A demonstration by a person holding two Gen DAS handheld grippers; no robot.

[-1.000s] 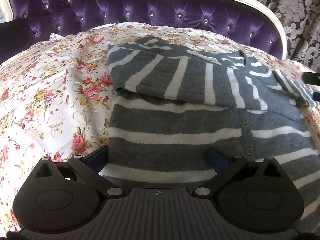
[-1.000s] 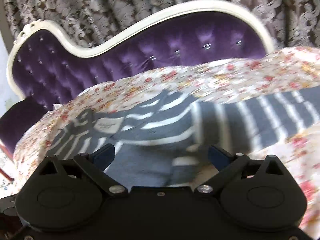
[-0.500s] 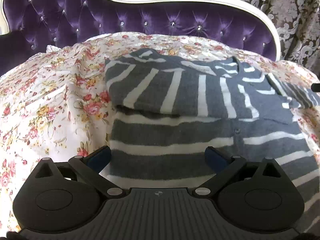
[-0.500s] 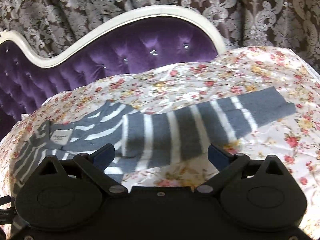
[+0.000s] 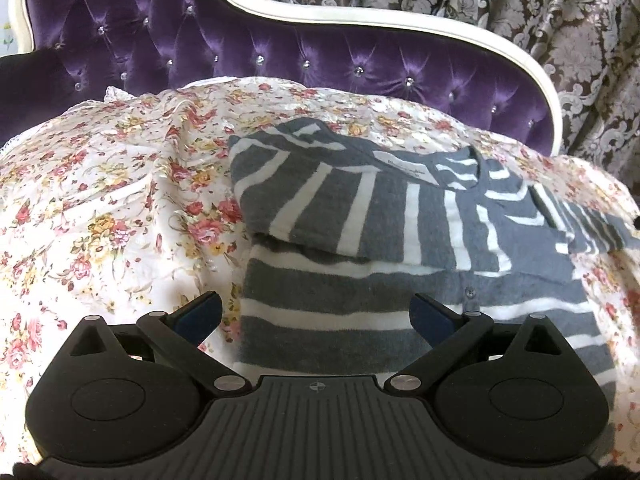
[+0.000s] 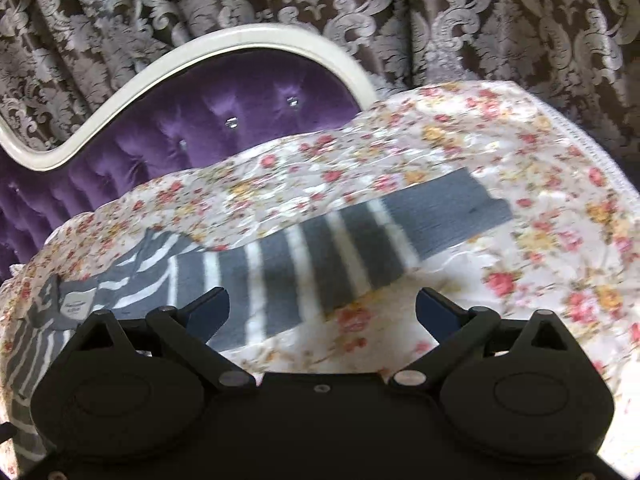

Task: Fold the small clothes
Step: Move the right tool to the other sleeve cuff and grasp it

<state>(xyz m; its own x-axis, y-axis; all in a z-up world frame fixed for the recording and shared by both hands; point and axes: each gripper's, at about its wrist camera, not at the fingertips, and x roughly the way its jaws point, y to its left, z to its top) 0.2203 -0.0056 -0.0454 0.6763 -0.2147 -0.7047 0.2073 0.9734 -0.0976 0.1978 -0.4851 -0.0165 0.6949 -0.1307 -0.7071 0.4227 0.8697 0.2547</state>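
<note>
Left gripper (image 5: 316,312) hanging wide open, empty, over fuzzy grey-white striped cardigan (image 5: 400,240) lying on crinkled floral sheet (image 5: 100,200). Right gripper (image 6: 322,308) gaping empty above outstretched sleeve (image 6: 360,240). Right view blurring; neck label (image 6: 76,304) unreadable. Tufted purple headboard (image 5: 240,52) showing behind.
</note>
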